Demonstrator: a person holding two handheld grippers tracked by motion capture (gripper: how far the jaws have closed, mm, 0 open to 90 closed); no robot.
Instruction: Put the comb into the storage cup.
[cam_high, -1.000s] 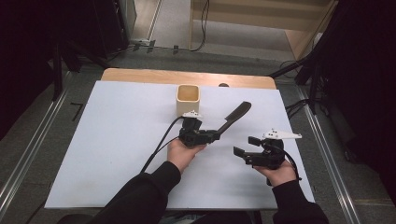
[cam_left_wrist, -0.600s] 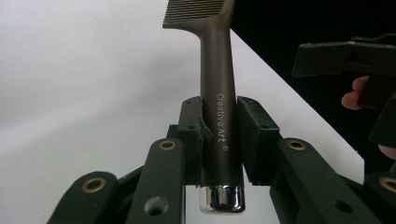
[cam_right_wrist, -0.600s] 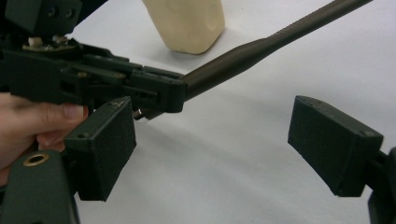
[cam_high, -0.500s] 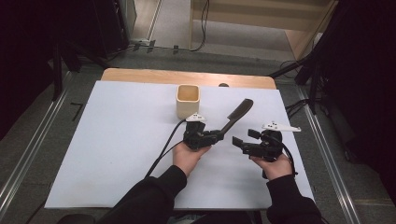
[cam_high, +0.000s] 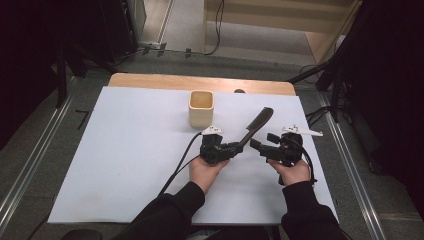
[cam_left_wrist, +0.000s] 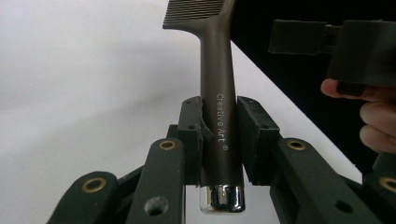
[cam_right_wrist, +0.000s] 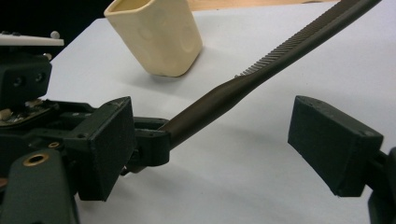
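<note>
Nearest the person, the left gripper is clamping its narrowly parted jaws on the handle of a dark comb, and the right gripper, just beside it, is holding its jaws wide apart around nothing. The comb is slanting up and away over the white table, its teeth pointing toward the far edge. Beyond the comb, left of its tip, a cream cup is standing upright.

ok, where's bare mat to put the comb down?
Wide bare white mat left of the cup and left gripper. Crowded at right: comb clamped in the left gripper, right gripper open beside its handle.
</note>
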